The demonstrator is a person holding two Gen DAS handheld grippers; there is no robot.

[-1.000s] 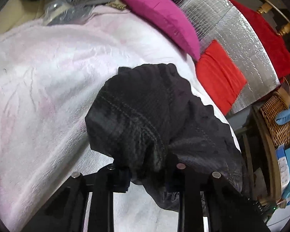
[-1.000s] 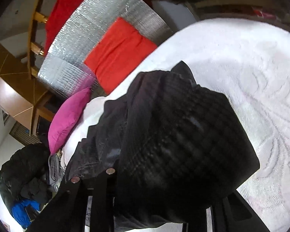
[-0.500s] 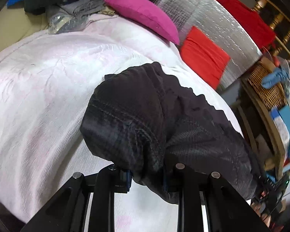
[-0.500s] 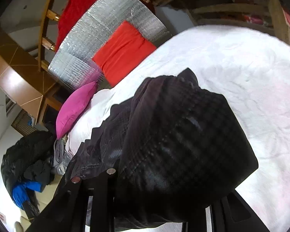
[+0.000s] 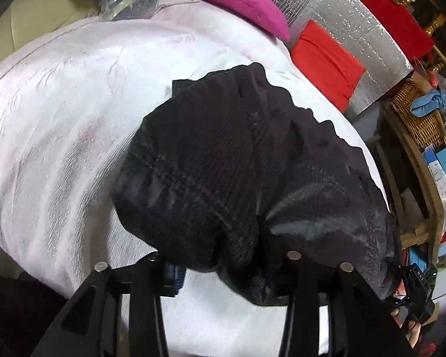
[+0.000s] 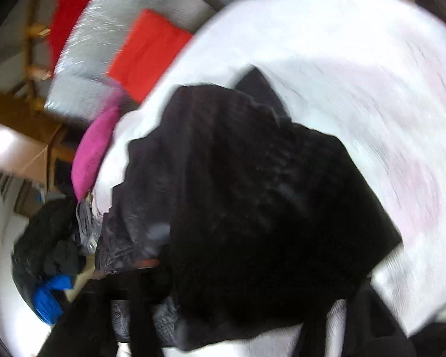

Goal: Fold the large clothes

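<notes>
A black textured garment [image 5: 223, 163] lies bunched on the white, faintly pink bedcover [image 5: 59, 134]. Its near edge drapes over my left gripper [image 5: 220, 270]. The left jaws are opening: a gap shows between the blue left pad and the cloth, which still hangs between the fingers. In the blurred right wrist view the same garment [image 6: 252, 193] covers my right gripper [image 6: 223, 321]. The right jaws are opening too, standing wide with cloth sagging loosely between them. Both sets of fingertips are partly hidden by fabric.
At the bed's far side lie a magenta pillow [image 5: 238, 0], a red cushion [image 5: 327, 59] and a silver foil mat [image 5: 356, 29]. A wicker basket [image 5: 419, 119] and shelves with boxes stand to the right. Dark and blue clothes [image 6: 44, 247] are piled beyond the bed.
Both grippers' jaws have spread apart and the pinched black cloth has gone slack between them. Both hands moved across the bed; the right wrist view is now smeared by motion.
</notes>
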